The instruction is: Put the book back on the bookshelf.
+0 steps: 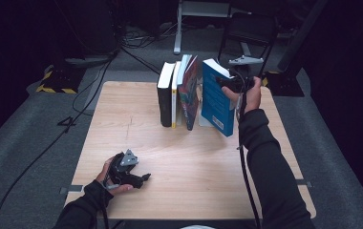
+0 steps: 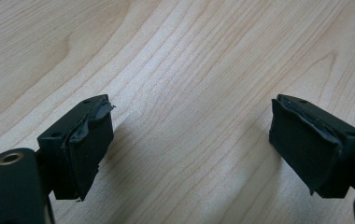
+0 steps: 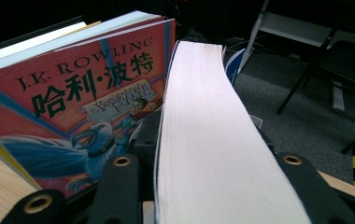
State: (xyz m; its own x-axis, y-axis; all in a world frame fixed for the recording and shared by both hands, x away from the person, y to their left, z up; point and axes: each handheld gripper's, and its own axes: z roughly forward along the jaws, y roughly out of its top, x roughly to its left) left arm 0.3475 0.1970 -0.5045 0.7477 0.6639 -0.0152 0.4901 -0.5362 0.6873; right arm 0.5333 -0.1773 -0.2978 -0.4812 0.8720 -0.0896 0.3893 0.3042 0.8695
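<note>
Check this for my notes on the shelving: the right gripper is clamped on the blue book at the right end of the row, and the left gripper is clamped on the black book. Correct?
Not quite. The left gripper holds nothing: the left gripper view shows its jaws open over the bare table. The right gripper does clamp the blue book, at the right end of the row.
</note>
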